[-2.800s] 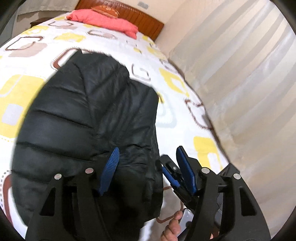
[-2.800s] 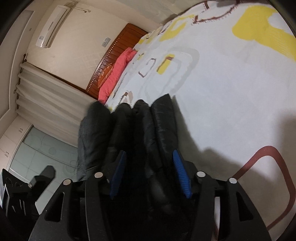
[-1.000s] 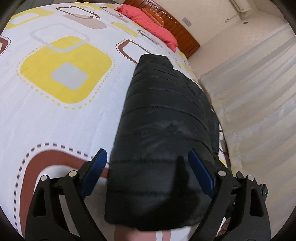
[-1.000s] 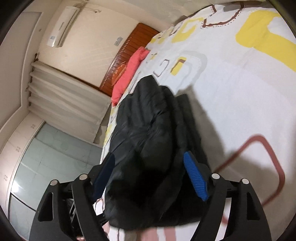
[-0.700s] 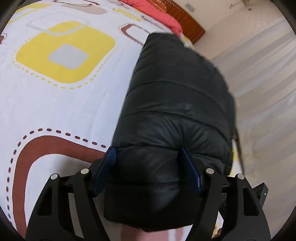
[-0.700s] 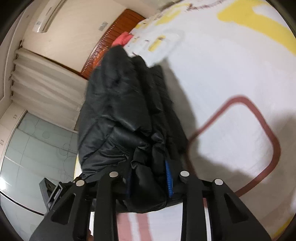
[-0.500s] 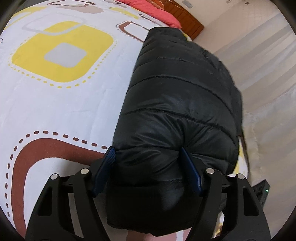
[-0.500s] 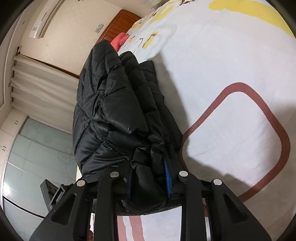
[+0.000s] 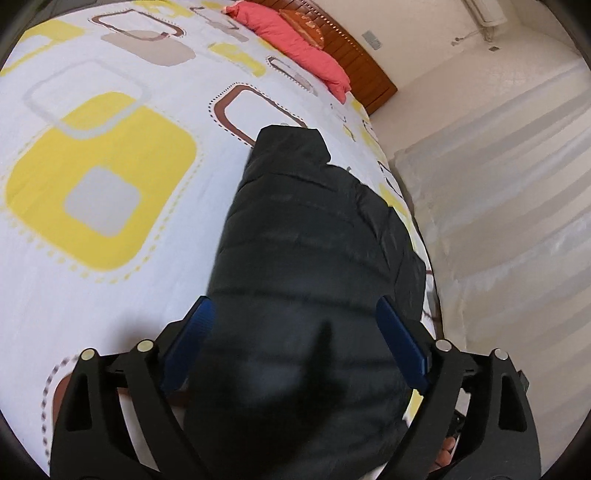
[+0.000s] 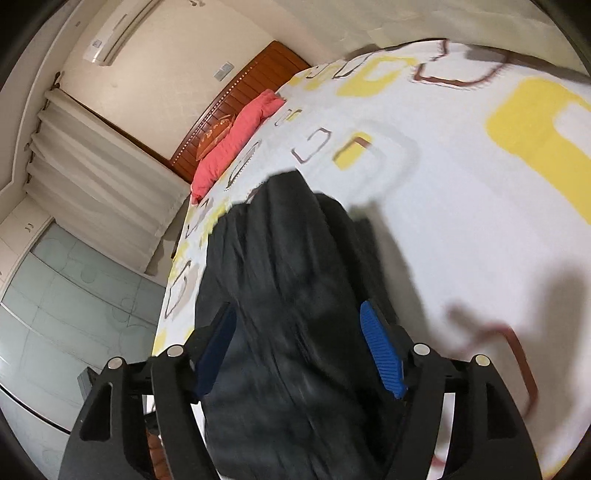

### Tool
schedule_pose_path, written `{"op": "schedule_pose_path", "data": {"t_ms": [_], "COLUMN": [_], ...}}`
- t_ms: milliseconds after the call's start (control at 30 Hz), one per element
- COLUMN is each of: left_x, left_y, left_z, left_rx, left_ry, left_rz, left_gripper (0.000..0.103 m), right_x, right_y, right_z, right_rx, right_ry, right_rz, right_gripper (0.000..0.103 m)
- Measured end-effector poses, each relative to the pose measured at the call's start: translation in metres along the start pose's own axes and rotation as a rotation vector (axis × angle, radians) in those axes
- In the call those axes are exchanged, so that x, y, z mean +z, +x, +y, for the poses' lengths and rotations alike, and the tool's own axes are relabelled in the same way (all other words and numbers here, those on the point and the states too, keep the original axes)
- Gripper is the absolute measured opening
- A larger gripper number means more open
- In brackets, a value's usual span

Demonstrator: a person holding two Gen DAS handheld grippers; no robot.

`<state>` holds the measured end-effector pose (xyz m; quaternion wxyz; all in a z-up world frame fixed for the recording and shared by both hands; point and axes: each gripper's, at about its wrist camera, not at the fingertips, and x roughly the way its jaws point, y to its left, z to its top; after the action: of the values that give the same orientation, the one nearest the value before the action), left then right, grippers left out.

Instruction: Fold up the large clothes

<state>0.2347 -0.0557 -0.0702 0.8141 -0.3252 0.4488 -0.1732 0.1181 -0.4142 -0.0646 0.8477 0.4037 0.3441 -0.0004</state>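
A black puffer jacket [image 9: 306, 236] lies folded into a long bundle on the patterned bed sheet [image 9: 110, 206], near the bed's edge. My left gripper [image 9: 295, 343] is open, its blue pads [image 9: 192, 332] spread wide on either side of the bundle's near end. In the right wrist view the same jacket [image 10: 284, 280] runs away from the camera. My right gripper [image 10: 299, 350] is open too, its pads [image 10: 380, 354] standing apart at both sides of the jacket. Both views are blurred by motion.
A red pillow [image 9: 295, 48] and a wooden headboard [image 9: 354, 62] are at the far end of the bed. Pale curtains [image 9: 498, 184] hang beside the bed's edge. A glass wardrobe door [image 10: 74, 295] and an air conditioner [image 10: 114, 33] show in the right wrist view.
Both grippers were shut on the jacket's near end half a second ago; both have opened and let it go, and the bundle has settled on the bed.
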Motion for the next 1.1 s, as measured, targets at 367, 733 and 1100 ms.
{"op": "schedule_pose_path", "data": {"t_ms": [367, 733, 1100], "left_x": [0.011, 0.004, 0.017], "left_y": [0.08, 0.108, 0.072], "left_z": [-0.004, 0.007, 0.035], "left_rx": [0.177, 0.213, 0.005], "left_ry": [-0.006, -0.004, -0.212], "left_rz": [0.06, 0.073, 0.051], "left_gripper": [0.091, 0.099, 0.099], "right_x": [0.027, 0.017, 0.033], "right_y": [0.092, 0.11, 0.089], "right_z": [-0.026, -0.044, -0.023], "right_rx": [-0.089, -0.084, -0.103], "right_ry": [0.031, 0.037, -0.059], "right_rz": [0.068, 0.047, 0.048], "right_gripper": [0.043, 0.041, 0.082]}}
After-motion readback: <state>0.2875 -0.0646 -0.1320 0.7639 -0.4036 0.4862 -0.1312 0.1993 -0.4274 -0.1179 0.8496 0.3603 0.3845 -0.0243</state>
